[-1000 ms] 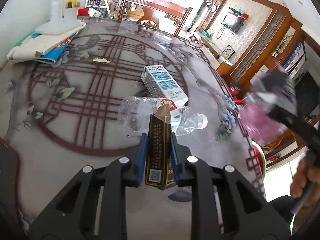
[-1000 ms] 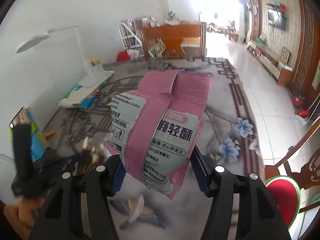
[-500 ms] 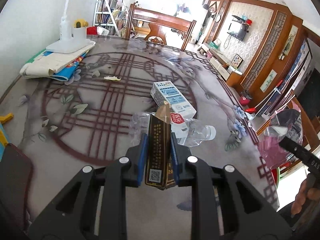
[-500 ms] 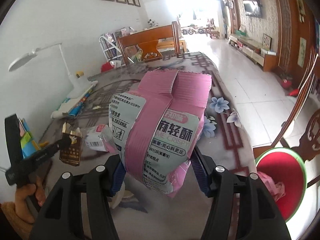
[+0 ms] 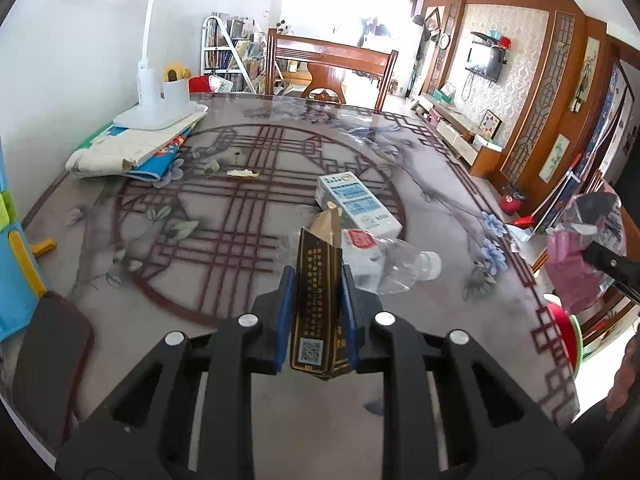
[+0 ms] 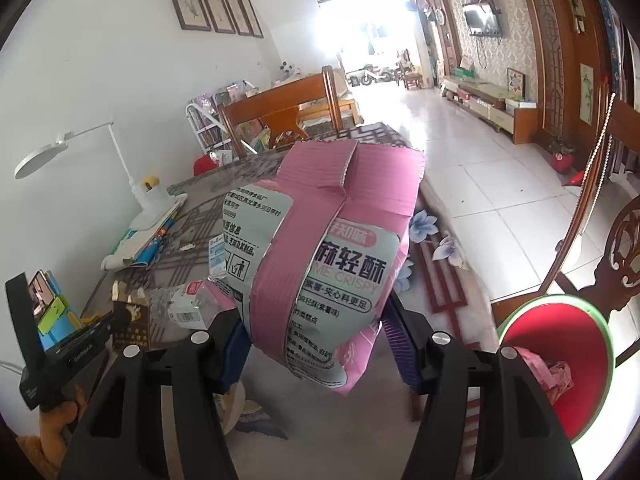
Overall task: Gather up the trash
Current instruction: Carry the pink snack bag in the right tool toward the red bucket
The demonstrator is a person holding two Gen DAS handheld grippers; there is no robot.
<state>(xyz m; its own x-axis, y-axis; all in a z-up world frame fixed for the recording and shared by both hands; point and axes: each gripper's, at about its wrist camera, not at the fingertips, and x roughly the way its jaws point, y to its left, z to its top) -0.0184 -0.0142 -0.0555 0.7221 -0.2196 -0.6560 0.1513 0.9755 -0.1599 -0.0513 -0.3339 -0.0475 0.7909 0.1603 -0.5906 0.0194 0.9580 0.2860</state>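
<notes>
Trash pickup looks roughly midway: left gripper pinches a flattened dark brown-and-gold carton, right gripper squeezes a puffy pink snack bag near the red bin, while a crushed clear plastic bottle and white-blue box wait on the table.

The right gripper clamps a pink snack bag; left of the bag lies a crushed bottle.

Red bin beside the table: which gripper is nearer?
Right. The right gripper, shut on the pink snack bag, hangs at the table edge just beside the red bin. The left gripper, holding the dark box, sits farther in over the table.
</notes>
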